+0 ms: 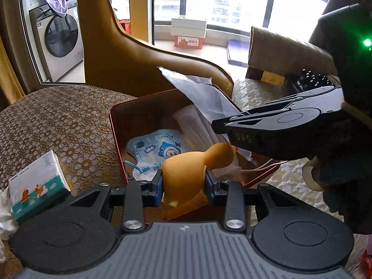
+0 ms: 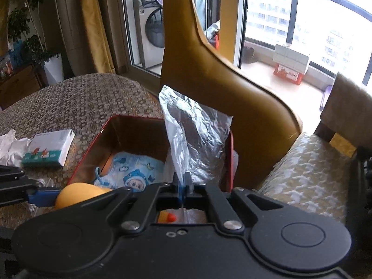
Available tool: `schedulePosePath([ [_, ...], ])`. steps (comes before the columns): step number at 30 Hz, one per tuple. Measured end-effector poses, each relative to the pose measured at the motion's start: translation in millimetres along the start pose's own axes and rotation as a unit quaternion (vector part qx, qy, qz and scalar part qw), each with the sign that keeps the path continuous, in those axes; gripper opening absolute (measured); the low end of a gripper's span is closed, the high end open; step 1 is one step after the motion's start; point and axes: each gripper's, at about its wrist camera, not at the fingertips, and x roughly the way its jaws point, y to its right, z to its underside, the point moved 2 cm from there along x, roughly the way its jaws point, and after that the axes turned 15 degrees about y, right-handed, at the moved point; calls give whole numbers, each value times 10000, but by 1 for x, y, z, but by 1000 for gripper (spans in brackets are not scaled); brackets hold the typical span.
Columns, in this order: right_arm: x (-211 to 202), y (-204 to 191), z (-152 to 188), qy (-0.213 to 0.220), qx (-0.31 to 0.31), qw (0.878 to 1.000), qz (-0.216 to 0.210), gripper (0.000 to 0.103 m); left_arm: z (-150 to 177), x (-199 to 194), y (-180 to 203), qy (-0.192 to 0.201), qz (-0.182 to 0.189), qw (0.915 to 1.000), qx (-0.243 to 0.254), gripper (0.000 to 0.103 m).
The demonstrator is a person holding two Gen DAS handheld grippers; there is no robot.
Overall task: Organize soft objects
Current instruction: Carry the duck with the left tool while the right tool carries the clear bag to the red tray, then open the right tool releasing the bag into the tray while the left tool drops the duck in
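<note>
While the left claw (image 1: 183,181) is squeezing the soft yellow rubber duck (image 1: 186,169) between its blue pads, the right claw (image 2: 185,181) is pinching shut on the edge of a crinkled clear plastic bag (image 2: 193,134), which is standing up from the far right corner of the red-rimmed rectangular tin box (image 2: 93,137). Holding the bag upward is probably keeping it out of the way, or keeping its mouth reachable, so that the duck can be going down into the box or the bag; which of the two is intended cannot be told. In the left wrist view the duck is hovering over the near edge of the box, its round head pointing to the far right and its body bulging slightly where the pads are pressing in, which is suggesting a pliable, hollow toy. Its surface is looking smooth and matte, with an orange-red beak showing in the right wrist view. Inside the box a blue cartoon-printed child's face mask (image 1: 154,153) is lying flat on the bottom. To the left, a small white and teal tissue pack (image 1: 37,183) is resting on the patterned brown cloth covering the bench (image 1: 58,121).
</note>
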Motion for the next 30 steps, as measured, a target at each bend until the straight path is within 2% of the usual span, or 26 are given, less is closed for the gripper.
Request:
schedulePosePath([
  [7,3,3,3,-106,276,9995,-143,14,3,9,1,-202,88,9997,-49,36],
  [15,4,4,8,-212,476,9986,-121,21,4,10,5,-236,40,9997,19,37],
  [17,4,5,8,-236,546,9981,-154,27,4,10,6,-228,61,9997,27,41],
  [21,-1,3,7,-199,600,9978,-182,34,0,3,8,-32,19,10000,83,63],
  [30,-20,1,-1,-61,686,9974,-196,41,-5,-19,7,144,58,9999,-26,64],
])
